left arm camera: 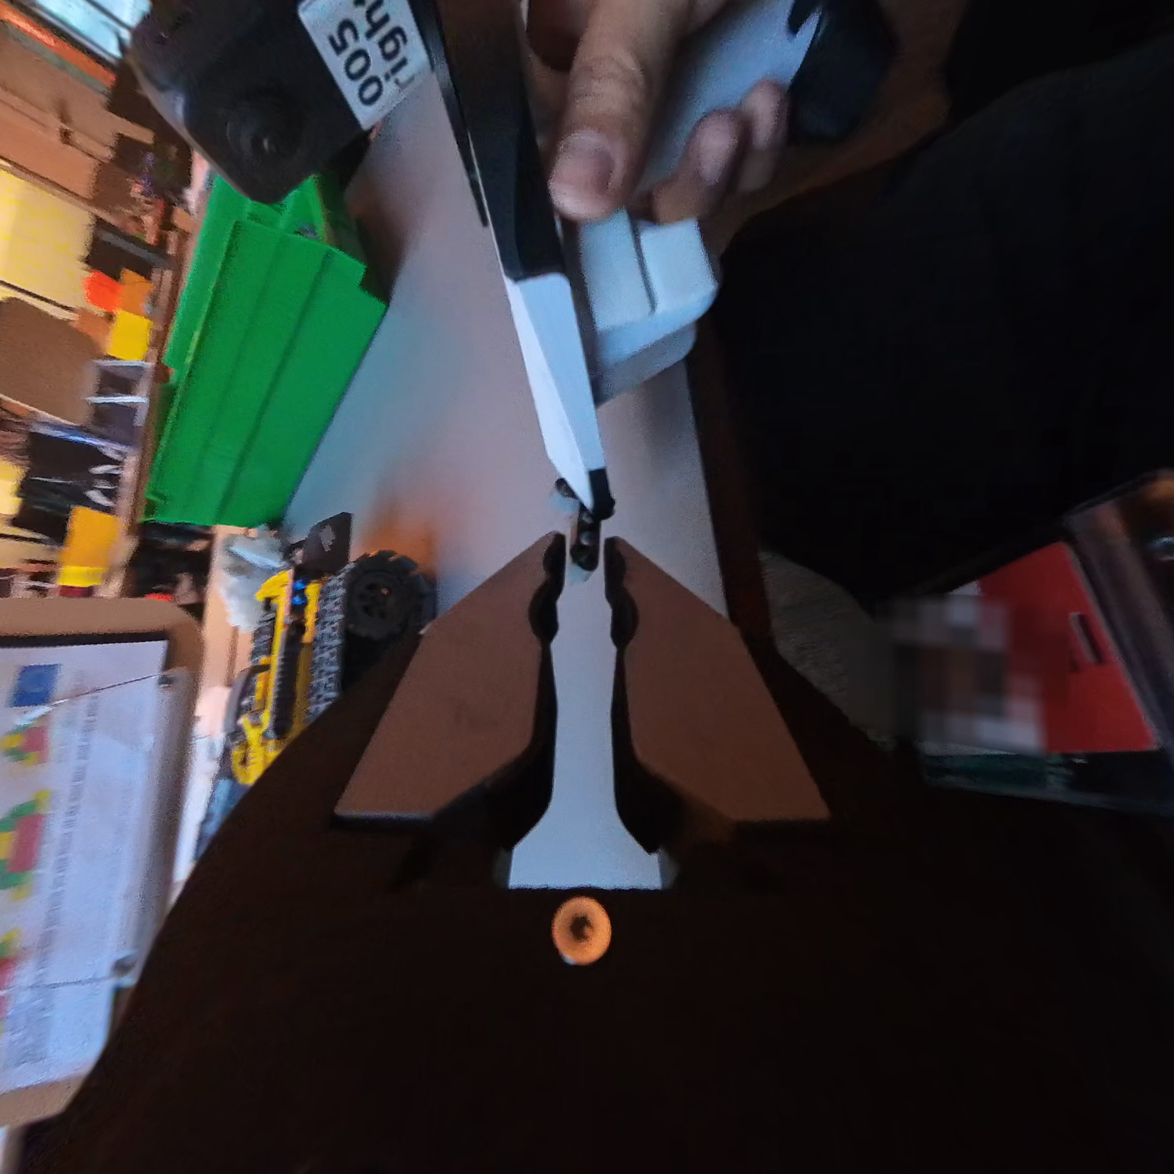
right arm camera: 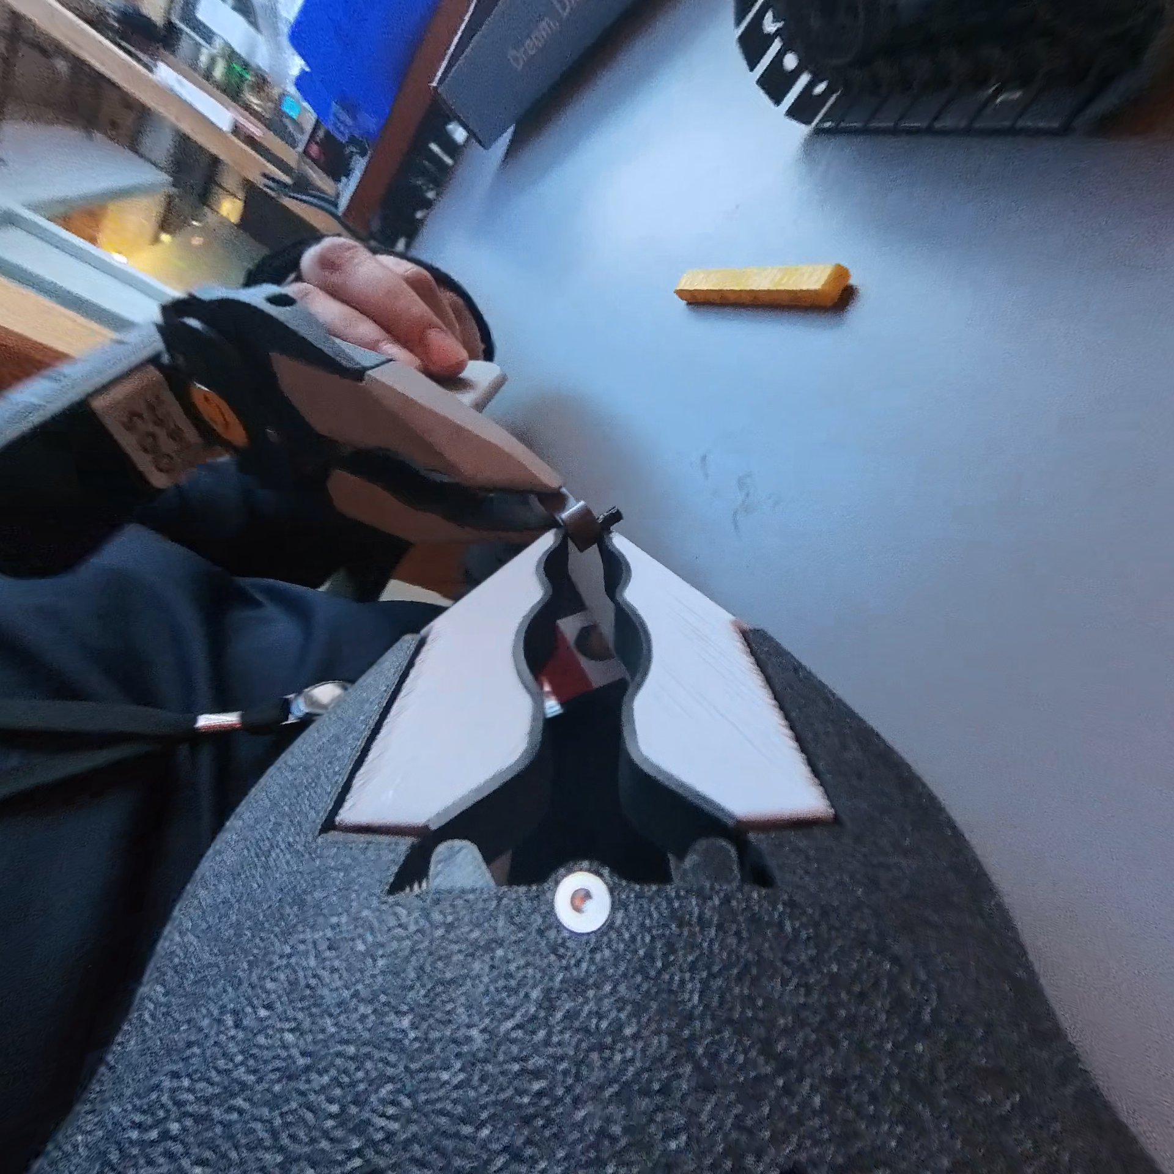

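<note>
A small black toy-building part [left arm camera: 585,545] sits between the tips of my left gripper [left arm camera: 585,551], whose jaws are nearly closed on it. My right gripper [left arm camera: 594,499] comes in from above, tip to tip, and pinches the same part, with a person's hand [left arm camera: 603,127] on its handle. In the right wrist view my right gripper [right arm camera: 584,540] is shut on the dark part [right arm camera: 579,522]. My left gripper [right arm camera: 551,505] meets it from the left, held by a hand [right arm camera: 381,305]. The part is held above the grey table [right arm camera: 889,508].
A yellow-orange flat bar [right arm camera: 762,287] lies on the table beyond the grippers. A black ribbed object [right arm camera: 940,70] and a grey box [right arm camera: 527,63] stand at the far edge. A green bin [left arm camera: 254,381], a yellow toy vehicle [left arm camera: 317,635] and a printed sheet [left arm camera: 76,826] lie to the left.
</note>
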The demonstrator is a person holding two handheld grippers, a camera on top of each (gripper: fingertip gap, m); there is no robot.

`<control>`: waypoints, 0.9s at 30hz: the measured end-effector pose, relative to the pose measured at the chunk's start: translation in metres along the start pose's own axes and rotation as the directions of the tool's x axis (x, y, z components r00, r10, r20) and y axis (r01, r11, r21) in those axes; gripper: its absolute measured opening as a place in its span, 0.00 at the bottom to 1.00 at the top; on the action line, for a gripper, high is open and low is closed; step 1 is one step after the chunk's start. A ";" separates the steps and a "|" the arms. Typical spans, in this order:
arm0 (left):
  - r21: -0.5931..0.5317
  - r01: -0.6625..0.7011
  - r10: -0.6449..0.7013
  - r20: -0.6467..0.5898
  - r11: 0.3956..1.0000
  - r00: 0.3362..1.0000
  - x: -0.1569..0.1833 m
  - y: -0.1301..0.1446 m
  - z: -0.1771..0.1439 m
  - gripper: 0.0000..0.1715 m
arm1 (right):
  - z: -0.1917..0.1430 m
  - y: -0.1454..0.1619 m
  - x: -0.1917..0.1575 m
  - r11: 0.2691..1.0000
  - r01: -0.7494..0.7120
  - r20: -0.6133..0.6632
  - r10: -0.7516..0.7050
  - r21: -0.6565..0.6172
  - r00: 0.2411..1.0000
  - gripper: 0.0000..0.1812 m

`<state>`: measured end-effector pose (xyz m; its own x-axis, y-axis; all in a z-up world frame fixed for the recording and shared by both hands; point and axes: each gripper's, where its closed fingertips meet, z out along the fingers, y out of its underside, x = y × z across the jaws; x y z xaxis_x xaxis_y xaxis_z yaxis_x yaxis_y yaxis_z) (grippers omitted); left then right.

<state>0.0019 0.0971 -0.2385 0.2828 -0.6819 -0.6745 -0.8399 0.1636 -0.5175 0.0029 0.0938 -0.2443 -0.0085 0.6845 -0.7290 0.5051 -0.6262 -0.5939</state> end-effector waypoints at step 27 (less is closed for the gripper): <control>0.000 0.628 -0.524 -0.551 0.778 0.650 0.015 -0.009 -0.008 0.03 | -0.014 0.003 -0.013 0.693 0.699 -0.231 -0.719 -0.177 0.655 0.16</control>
<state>0.0099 0.0799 -0.2404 0.3690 -0.9213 0.1229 -0.4762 -0.3010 -0.8262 0.0168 0.0887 -0.2316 -0.1696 0.9851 0.0283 0.4970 0.1102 -0.8607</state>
